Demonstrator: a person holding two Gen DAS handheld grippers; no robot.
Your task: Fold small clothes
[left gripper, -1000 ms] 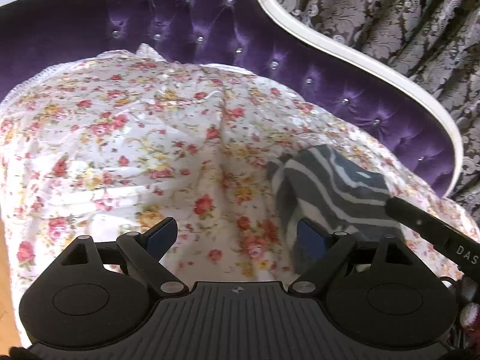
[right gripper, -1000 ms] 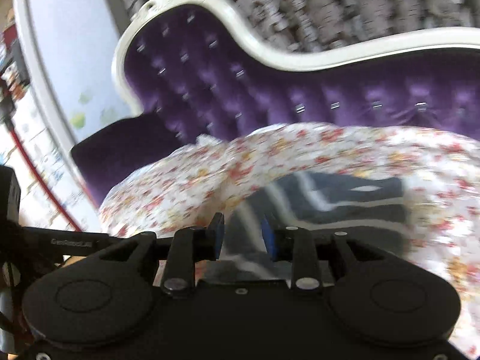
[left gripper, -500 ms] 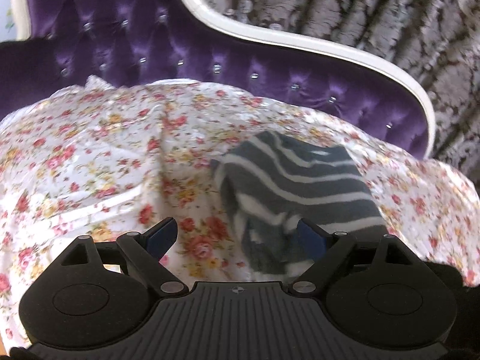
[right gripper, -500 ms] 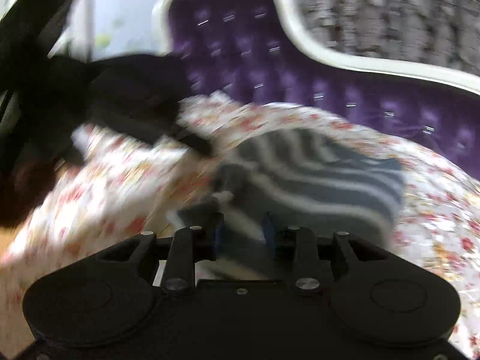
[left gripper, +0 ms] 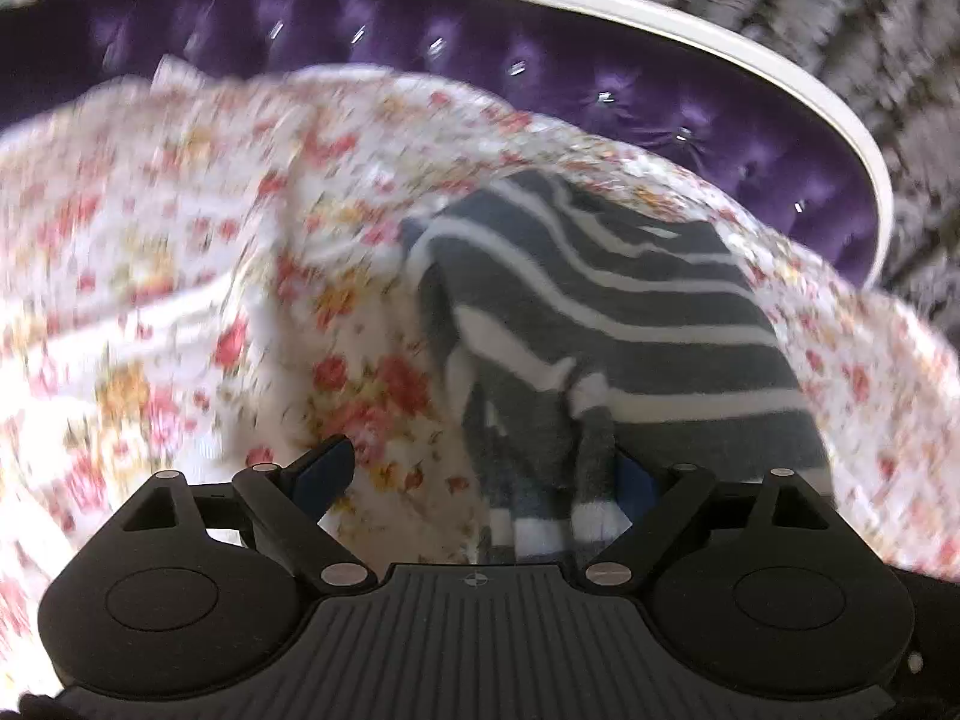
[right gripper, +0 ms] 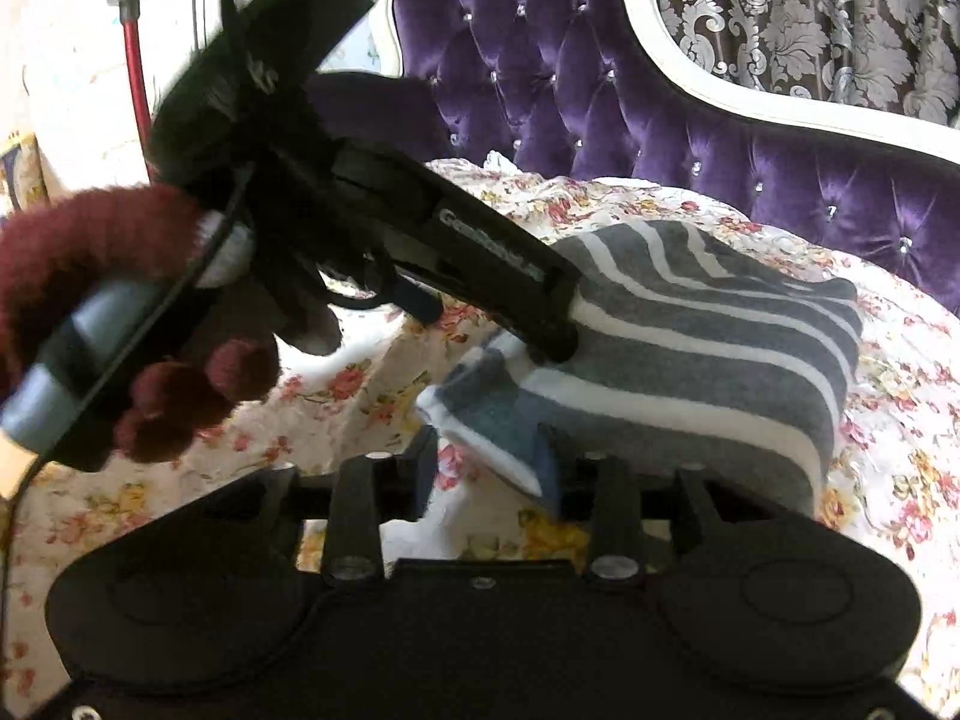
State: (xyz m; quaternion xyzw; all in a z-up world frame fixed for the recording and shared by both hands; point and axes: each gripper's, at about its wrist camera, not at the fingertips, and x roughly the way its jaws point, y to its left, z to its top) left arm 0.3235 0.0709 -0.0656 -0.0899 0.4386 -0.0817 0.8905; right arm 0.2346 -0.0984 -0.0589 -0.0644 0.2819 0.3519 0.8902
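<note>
Left wrist: blurred floral sheet (left gripper: 180,276)

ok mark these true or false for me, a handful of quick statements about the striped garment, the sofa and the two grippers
1. The striped garment is grey with white stripes. True.
2. It lies straight on bare purple velvet. False: it lies on a floral sheet spread over the purple sofa.
3. The left gripper is clamped shut on the sheet. False: its jaws stand wide open, with the garment's near edge between them.
4. The right gripper has a corner of the garment between its jaws. True; the jaws have just been opening.
5. The sofa back has a white frame. True.
</note>
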